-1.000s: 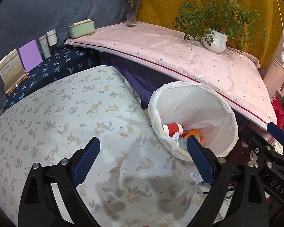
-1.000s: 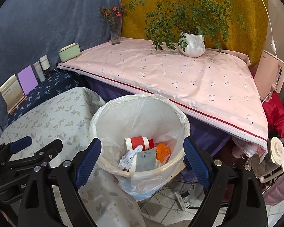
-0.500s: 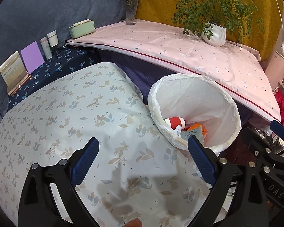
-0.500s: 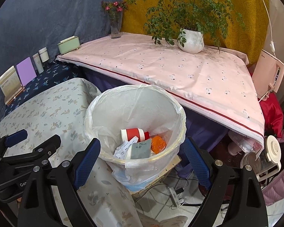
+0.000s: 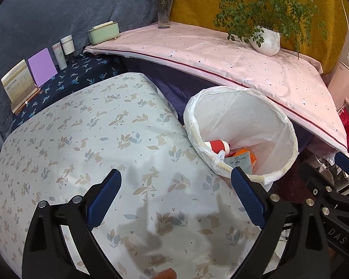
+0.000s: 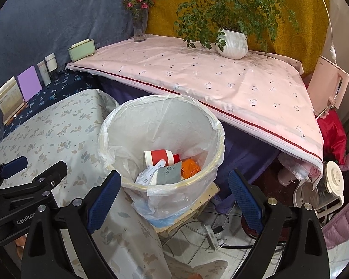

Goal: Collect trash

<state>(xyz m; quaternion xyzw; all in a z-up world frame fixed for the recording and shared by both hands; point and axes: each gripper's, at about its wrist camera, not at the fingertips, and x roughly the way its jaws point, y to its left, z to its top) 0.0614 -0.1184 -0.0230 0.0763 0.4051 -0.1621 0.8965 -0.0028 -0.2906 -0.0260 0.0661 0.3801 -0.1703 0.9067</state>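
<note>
A round bin with a white plastic liner (image 6: 217,132) stands beside the floral-cloth table (image 6: 46,137); it also shows in the left wrist view (image 5: 288,125). Inside lie a red-and-white paper cup (image 6: 159,157), a grey packet (image 6: 168,175), an orange wrapper (image 6: 190,165) and crumpled white paper (image 6: 146,176). My right gripper (image 6: 174,200) is open and empty, held above the bin's near side. My left gripper (image 5: 176,195) is open and empty over the floral cloth (image 5: 81,144), left of the bin.
A pink-covered table (image 6: 221,81) behind the bin holds a potted plant (image 6: 232,43), a flower vase (image 6: 139,26) and a green box (image 6: 81,49). Cards and bottles (image 5: 37,68) stand at far left. Cables (image 6: 211,234) and a kettle (image 6: 323,190) lie on the floor.
Both grippers have drawn back and risen a little, so the bin looks smaller and farther. Both stayed open and empty.
</note>
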